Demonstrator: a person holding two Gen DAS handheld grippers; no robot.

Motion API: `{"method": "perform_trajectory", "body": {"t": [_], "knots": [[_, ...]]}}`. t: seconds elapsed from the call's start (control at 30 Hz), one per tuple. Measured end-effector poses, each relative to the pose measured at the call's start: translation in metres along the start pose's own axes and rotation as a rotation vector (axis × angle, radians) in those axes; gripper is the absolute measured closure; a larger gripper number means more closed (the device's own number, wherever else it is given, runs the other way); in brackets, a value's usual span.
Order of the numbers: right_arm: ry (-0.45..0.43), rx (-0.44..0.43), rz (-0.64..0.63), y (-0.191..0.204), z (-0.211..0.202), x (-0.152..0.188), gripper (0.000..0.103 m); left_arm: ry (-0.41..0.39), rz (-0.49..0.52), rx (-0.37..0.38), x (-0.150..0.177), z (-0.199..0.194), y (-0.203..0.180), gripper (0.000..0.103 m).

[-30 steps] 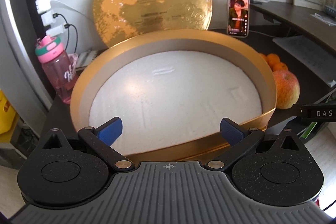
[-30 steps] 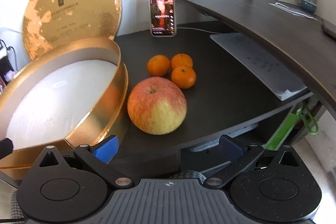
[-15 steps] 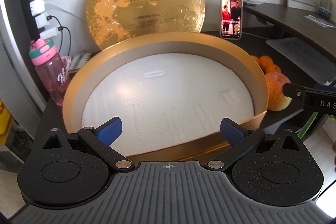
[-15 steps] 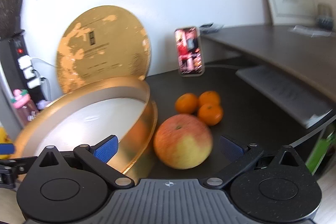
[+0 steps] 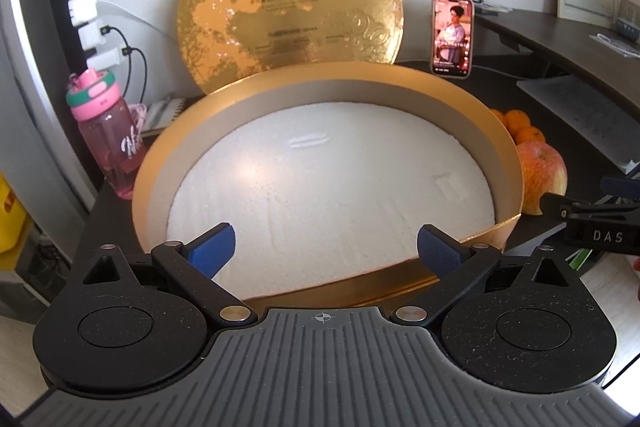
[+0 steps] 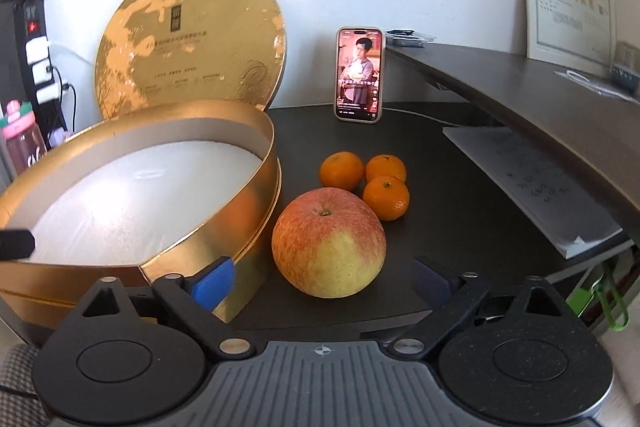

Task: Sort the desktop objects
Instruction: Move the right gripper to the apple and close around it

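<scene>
A dark round table (image 6: 460,187) holds a big gold box (image 6: 224,227) with an apple (image 6: 328,243) just beside it. Three small oranges (image 6: 386,197) sit close together behind the apple. Farther back a phone (image 6: 360,75) stands up (its screen is lit), and white papers (image 6: 532,187) lie on the right.

The round box (image 6: 168,223) sits at the desk's (image 6: 460,211) near left edge, open side up. Its lid (image 6: 192,39) stands on edge behind it, leaning on the wall. The apple (image 6: 329,242) lies just right of the box, and three tangerines (image 6: 366,183) cluster close behind the apple. The phone (image 6: 359,75) stands upright farther back. A paper stack (image 6: 532,187) lies to the right, under the raised shelf (image 6: 540,91). The bottle (image 5: 107,135) stands left of the box.
</scene>
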State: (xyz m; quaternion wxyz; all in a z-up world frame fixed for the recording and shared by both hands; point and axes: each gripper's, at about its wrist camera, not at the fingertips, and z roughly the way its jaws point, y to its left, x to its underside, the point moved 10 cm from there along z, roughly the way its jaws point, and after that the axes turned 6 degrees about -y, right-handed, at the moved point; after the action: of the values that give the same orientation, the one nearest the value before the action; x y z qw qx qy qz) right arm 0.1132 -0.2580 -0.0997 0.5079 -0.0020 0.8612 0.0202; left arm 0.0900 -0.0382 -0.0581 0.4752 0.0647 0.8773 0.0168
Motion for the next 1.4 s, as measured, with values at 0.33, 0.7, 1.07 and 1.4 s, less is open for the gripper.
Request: {"method": "perform_trajectory", "body": {"t": [0.33, 0.7, 1.07, 1.4], "knots": [[0.0, -0.005, 0.013, -0.009, 0.012, -0.002, 0.019, 0.011, -0.011, -0.027, -0.001, 0.008, 0.007, 0.002], [-0.006, -0.043, -0.003, -0.009, 0.031, -0.001, 0.018, 0.023, -0.013, -0.031, -0.001, 0.016, 0.008, 0.002], [0.029, -0.069, 0.024, -0.011, 0.056, 0.005, 0.019, 0.036, -0.022, -0.047, 0.0, 0.019, 0.012, 0.002], [0.043, -0.016, 0.05, -0.031, 0.054, 0.004, 0.02, 0.041, -0.025, -0.047, 0.002, 0.019, 0.013, 0.002]]}}
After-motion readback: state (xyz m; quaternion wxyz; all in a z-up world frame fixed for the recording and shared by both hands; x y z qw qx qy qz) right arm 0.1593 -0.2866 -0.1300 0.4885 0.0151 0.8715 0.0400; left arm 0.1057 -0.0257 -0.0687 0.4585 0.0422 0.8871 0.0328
